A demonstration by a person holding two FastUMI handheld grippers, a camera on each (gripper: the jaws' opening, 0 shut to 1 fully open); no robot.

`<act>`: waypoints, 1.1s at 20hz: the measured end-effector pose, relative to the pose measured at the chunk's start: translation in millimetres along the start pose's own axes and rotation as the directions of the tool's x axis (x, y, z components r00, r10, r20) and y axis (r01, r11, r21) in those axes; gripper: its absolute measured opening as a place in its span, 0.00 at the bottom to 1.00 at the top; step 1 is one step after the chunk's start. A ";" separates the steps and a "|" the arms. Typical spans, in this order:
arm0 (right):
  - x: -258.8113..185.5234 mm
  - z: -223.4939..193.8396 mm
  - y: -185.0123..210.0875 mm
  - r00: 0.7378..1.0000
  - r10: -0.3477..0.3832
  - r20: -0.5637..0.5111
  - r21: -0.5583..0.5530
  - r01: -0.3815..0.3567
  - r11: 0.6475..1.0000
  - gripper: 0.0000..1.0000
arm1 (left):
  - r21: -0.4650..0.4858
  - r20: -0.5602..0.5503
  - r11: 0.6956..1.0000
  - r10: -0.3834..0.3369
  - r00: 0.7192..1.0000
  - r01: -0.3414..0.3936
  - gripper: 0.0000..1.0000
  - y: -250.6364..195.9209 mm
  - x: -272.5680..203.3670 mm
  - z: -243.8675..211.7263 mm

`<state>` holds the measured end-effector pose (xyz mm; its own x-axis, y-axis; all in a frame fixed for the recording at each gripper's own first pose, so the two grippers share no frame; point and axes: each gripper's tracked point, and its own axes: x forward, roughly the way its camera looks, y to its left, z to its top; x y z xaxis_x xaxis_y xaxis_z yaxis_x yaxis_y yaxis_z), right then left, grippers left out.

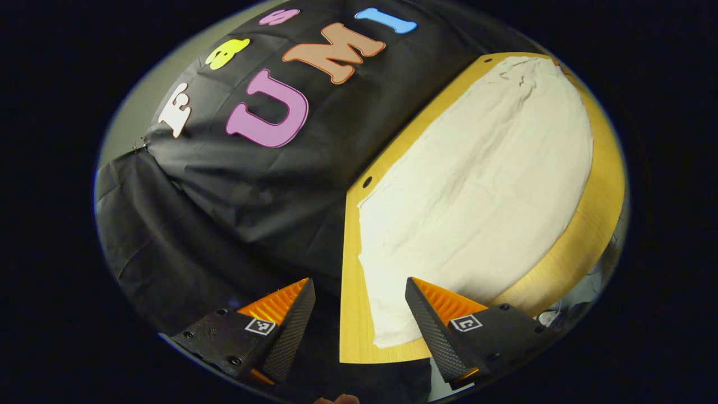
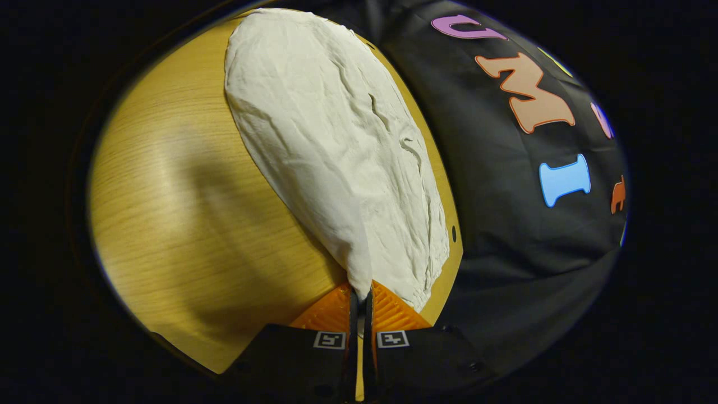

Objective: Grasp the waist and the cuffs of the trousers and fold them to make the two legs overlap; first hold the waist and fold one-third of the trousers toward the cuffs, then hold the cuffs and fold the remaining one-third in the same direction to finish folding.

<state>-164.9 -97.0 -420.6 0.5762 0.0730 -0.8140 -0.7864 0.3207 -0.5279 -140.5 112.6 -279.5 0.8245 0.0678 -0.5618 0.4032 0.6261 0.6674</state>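
Cream-white trousers [image 1: 482,185] lie spread along a wooden table [image 1: 594,224]. In the left gripper view my left gripper [image 1: 359,297] is open, hovering over the table's near end, one finger above the cloth's end, the other off the table edge. In the right gripper view the same trousers [image 2: 342,151] stretch away from me, and my right gripper [image 2: 360,294] is shut on a pinched-up edge of the cloth, which rises in a ridge from the fingers. I cannot tell which end is the waist and which the cuffs.
The black cloth wall [image 1: 252,185] hangs close behind the table's long edge. A wide strip of bare wood [image 2: 185,224] lies beside the trousers in the right gripper view. Small holes [image 1: 367,182] mark the tabletop's edge.
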 end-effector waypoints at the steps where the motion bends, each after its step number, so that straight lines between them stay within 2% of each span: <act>1: -0.4 0.3 -0.1 1.000 0.000 0.001 -0.002 0.000 1.000 0.06 | 0.007 -0.006 1.000 -0.012 1.000 0.012 0.97 -6.7 -2.3 -6.5; 6: 0.2 0.8 0.2 1.000 -0.003 0.008 -0.025 0.003 1.000 0.06 | 0.106 -0.050 0.992 -0.067 0.997 0.072 0.97 -17.4 -3.1 -32.1; 10: -0.4 0.8 0.3 1.000 -0.004 0.012 -0.027 0.005 1.000 0.06 | 0.140 -0.118 0.980 -0.124 0.985 0.140 0.97 -24.3 -1.8 -54.7; 13: -0.4 0.9 0.1 1.000 -0.006 0.015 -0.030 0.006 1.000 0.03 | 0.181 -0.157 0.961 -0.183 0.970 0.211 0.98 -35.8 -4.1 -66.1; 14: -0.1 0.5 -0.2 1.000 -0.009 0.015 -0.031 0.009 0.999 0.09 | 0.189 -0.160 0.954 -0.204 0.966 0.232 0.97 -38.6 -2.5 -67.3; 18: 0.1 0.6 0.1 1.000 -0.012 0.013 -0.030 0.012 0.999 0.06 | 0.211 -0.189 0.926 -0.275 0.943 0.312 0.98 -52.3 3.9 -72.2; 19: -0.1 0.8 0.0 1.000 -0.012 0.013 -0.029 0.012 0.999 0.09 | 0.229 -0.179 0.920 -0.280 0.943 0.317 0.97 -52.1 7.4 -69.3; 22: -0.6 1.0 0.1 1.000 -0.016 0.017 -0.033 0.017 0.999 0.06 | 0.252 -0.183 0.903 -0.307 0.934 0.346 0.92 -54.1 18.8 -67.6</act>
<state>-165.1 -96.0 -419.9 0.5924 0.0837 -0.8013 -0.7838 0.2900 -0.5492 -173.7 132.5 -359.3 0.5738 0.0131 -0.8189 0.7501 0.3931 0.5318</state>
